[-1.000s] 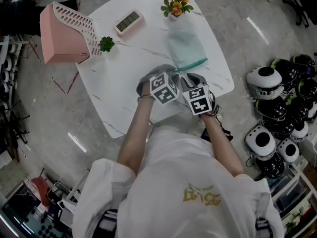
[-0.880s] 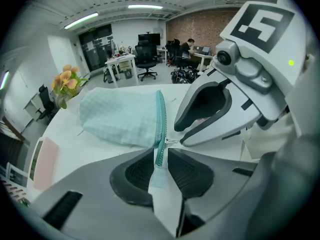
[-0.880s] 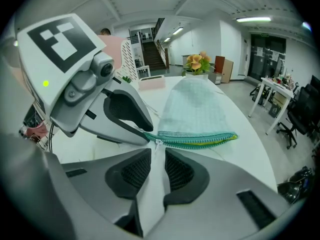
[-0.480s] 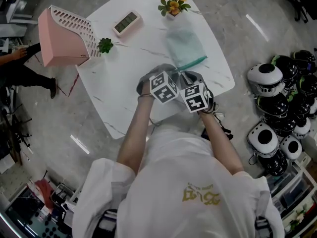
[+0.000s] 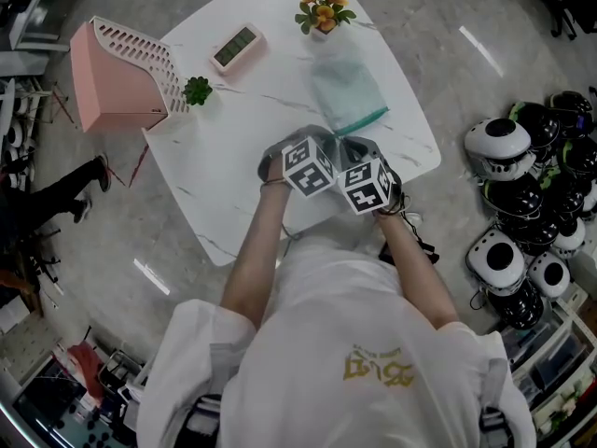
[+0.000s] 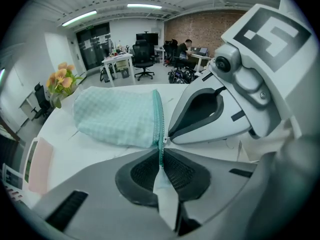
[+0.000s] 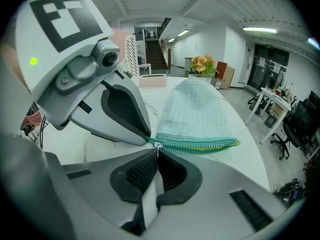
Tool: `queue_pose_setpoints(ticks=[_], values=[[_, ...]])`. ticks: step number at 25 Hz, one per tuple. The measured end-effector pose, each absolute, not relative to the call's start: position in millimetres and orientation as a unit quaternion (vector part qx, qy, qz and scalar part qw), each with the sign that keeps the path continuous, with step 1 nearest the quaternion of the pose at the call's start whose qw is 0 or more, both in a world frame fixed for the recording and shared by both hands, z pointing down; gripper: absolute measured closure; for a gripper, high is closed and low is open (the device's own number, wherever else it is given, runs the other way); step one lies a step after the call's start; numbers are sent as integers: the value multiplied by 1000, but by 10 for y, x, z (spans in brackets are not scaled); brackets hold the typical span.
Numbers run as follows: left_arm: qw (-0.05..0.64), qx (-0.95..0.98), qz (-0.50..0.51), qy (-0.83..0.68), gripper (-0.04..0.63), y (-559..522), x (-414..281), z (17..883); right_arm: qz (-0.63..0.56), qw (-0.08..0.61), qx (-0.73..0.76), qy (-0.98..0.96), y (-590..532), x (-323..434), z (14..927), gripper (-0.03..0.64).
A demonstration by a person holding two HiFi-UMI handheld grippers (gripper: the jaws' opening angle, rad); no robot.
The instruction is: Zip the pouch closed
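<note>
A pale mint checked fabric pouch (image 5: pixel 347 91) lies flat on the white marble-pattern table (image 5: pixel 233 147), in the right half of the table. Its teal zipper (image 7: pixel 200 145) is turned toward the table's near edge. The left gripper (image 6: pixel 161 151) and the right gripper (image 7: pixel 157 151) meet tip to tip over the near part of the table, at the left end of the zipper. The left gripper's jaws are closing, and their pads already pinch the end of the zipper tape. The right gripper's jaws are pressed together on the small silver zipper pull (image 7: pixel 157 145). At the table's far corner stands a pot of orange flowers (image 5: pixel 325 7). Near the table's far left edge lie a white digital clock (image 5: pixel 240 43) and a small green plant (image 5: pixel 199 86), and a pink slotted rack (image 5: pixel 117 73) stands at the table's left corner.
</note>
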State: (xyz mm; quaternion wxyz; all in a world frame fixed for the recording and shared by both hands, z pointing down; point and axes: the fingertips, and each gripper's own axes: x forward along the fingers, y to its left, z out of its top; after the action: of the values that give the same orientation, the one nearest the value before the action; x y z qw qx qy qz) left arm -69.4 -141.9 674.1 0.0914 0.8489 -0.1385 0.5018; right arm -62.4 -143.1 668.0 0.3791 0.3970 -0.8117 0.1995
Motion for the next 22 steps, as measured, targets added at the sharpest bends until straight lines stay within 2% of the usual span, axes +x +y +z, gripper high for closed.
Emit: queue_pose_setpoints(ticks=[22], values=[[127, 847, 492, -154, 563, -1407, -781, 6700, 184, 398, 370, -819, -1423, -668, 6673, 601]])
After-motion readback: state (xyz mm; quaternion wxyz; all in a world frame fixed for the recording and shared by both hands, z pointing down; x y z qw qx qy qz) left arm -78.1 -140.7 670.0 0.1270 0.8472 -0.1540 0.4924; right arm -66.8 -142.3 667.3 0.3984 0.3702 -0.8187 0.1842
